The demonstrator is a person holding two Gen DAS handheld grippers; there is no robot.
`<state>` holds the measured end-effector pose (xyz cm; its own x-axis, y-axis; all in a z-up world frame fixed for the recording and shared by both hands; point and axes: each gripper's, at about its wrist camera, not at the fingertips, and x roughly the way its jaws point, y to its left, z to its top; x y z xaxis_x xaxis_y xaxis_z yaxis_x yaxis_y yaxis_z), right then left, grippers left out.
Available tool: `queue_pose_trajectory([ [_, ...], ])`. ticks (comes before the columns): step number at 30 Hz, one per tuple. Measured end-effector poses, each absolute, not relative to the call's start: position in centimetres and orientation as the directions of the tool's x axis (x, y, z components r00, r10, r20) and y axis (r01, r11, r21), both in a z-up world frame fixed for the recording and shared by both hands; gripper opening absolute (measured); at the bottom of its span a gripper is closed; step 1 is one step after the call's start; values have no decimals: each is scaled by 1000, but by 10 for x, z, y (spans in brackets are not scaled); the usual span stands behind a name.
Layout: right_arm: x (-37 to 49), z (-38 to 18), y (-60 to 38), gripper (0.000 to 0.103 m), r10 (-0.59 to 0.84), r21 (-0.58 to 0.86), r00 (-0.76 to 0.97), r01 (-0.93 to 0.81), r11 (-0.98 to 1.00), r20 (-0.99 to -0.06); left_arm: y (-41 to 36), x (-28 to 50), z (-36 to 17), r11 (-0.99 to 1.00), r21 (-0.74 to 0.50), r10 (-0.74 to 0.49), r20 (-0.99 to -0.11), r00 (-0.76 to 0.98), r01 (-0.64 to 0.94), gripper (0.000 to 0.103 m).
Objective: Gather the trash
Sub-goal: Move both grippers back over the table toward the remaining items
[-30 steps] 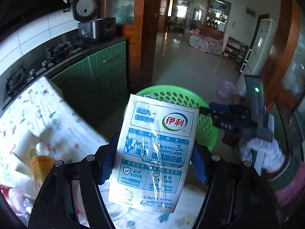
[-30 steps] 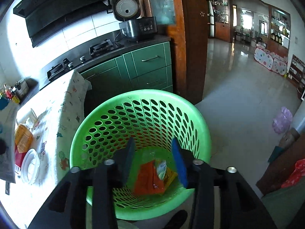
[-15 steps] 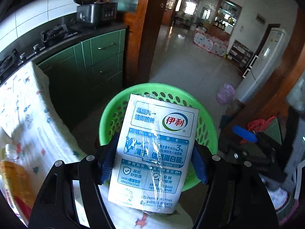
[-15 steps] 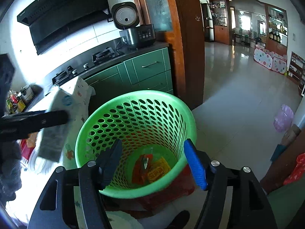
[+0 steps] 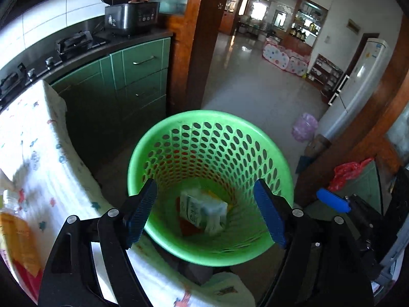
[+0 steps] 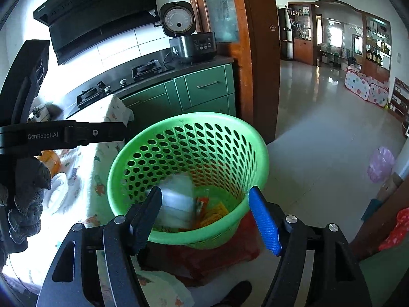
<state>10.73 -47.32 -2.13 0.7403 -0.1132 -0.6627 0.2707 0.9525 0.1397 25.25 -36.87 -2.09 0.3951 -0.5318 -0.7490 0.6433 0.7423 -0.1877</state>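
Observation:
The green perforated basket [image 5: 271, 158] stands on the floor by the table; it also shows in the right wrist view [image 6: 120, 168]. The white milk carton [image 5: 202, 211] lies inside it on orange wrappers; in the right wrist view the carton [image 6: 177, 199] rests against the basket's left wall. My left gripper [image 5: 205, 215] is open and empty above the basket's near rim. My right gripper [image 6: 208, 217] is open and empty at the basket's near side. The left gripper's body [image 6: 64, 134] shows at the left of the right wrist view.
A table with a patterned white cloth [image 5: 38, 153] lies left of the basket, with an orange bottle [image 5: 15, 243] on it. Green cabinets [image 5: 133, 87] and a stove stand behind. A rice cooker [image 6: 191, 43] sits on the counter. A pink bag [image 5: 305, 128] lies on the floor.
My left gripper opened and let go of the milk carton, which dropped into the basket. My right gripper drew back a little and opened wider.

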Motion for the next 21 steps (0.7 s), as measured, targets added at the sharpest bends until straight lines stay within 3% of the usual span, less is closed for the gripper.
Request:
queue_pose_trajectory([
  [9, 105, -6, -436, 71, -35, 176, 764, 193, 965, -644, -305, 232, 12, 809, -120, -467, -725, 506, 575, 77],
  [21, 127, 10, -347, 78, 114, 188, 760, 10, 982, -639, -163, 212, 40, 924, -79, -320, -691, 648, 373, 77],
])
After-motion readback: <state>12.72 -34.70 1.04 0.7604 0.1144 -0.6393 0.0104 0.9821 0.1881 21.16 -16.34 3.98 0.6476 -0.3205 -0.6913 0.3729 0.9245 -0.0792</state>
